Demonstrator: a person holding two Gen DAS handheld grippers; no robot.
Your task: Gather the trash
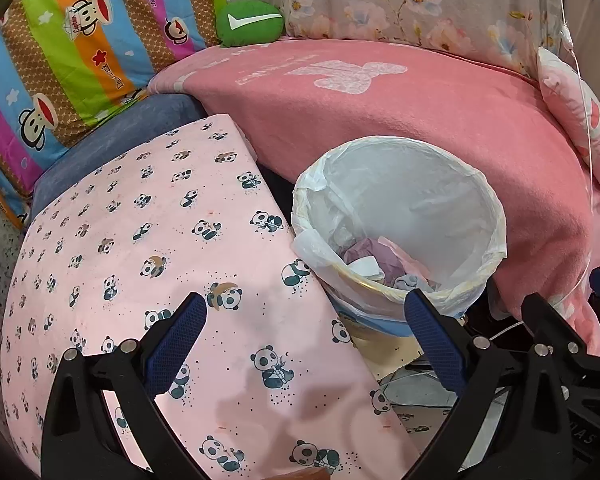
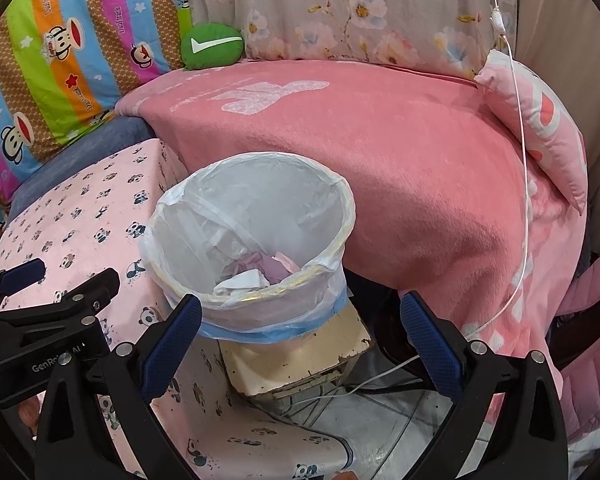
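A round bin (image 1: 424,196) lined with a white plastic bag stands between a panda-print surface and a pink blanket. Crumpled white and pale purple trash (image 1: 370,262) lies at its bottom. My left gripper (image 1: 304,320) hovers open and empty over the panda cloth, with its right finger at the bin's near rim. In the right wrist view the bin (image 2: 260,200) is dead ahead, with the trash (image 2: 256,272) inside. My right gripper (image 2: 300,316) is open just in front of the bin, holding nothing. The left gripper (image 2: 60,276) shows at the left edge, and the right gripper (image 1: 572,300) at the left view's right edge.
The bin rests on a worn cream box (image 2: 300,356) with cables on the tiled floor below. The pink panda cloth (image 1: 140,240) covers a raised surface on the left. A pink blanket (image 2: 400,140), a pillow (image 2: 540,120), a green cushion (image 2: 211,46) and a hanging white cable (image 2: 522,168) lie behind.
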